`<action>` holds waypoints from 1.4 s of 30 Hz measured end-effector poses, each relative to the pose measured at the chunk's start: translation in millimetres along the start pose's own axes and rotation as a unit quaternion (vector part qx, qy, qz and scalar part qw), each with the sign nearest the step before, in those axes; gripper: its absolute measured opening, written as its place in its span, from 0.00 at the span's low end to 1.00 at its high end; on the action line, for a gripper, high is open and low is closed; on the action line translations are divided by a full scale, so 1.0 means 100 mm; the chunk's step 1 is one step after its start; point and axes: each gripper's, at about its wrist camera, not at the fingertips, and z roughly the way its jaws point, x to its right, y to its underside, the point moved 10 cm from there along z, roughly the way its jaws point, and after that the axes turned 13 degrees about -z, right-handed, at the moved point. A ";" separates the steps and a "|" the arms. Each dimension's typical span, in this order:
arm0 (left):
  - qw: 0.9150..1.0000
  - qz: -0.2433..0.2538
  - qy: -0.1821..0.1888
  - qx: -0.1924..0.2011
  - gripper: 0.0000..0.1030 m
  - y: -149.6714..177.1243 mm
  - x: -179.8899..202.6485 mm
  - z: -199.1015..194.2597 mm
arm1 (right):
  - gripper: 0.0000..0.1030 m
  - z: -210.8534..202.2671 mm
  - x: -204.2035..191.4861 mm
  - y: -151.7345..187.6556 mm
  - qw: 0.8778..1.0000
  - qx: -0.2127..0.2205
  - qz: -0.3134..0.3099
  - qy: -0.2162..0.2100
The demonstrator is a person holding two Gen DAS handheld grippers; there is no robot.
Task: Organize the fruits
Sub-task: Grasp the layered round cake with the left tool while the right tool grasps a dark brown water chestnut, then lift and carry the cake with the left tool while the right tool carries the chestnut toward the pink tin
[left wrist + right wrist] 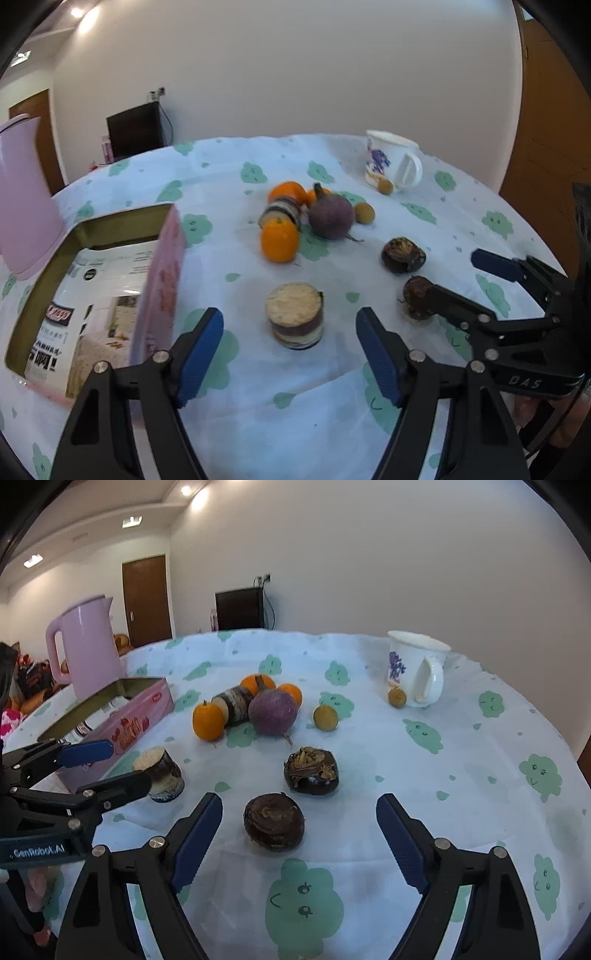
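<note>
White wall (pixel 369 554) — brown door (pixel 147 598).

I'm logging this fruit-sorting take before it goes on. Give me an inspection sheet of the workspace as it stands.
Surface: table under a white cloth printed with green cloud faces.
Job's things: three oranges, nearest; purple beet; two dark chestnut-like pieces; two small yellow-brown fruits; two cut cane-like chunks; all loose on the cloth. Pink tin box open, holding printed packets.
Clutter: pink kettle; white mug.
Grippers: left gripper open, facing the standing chunk; right gripper open, around the near dark piece, apart from it.
Cables: one hangs by the dark cabinet.
Surroundings: white wall, brown door.
</note>
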 end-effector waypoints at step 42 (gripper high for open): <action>0.997 -0.040 0.036 -0.048 0.37 -0.05 -0.04 0.19 | 0.39 0.13 -0.17 0.00 0.998 -0.003 -0.006 -0.060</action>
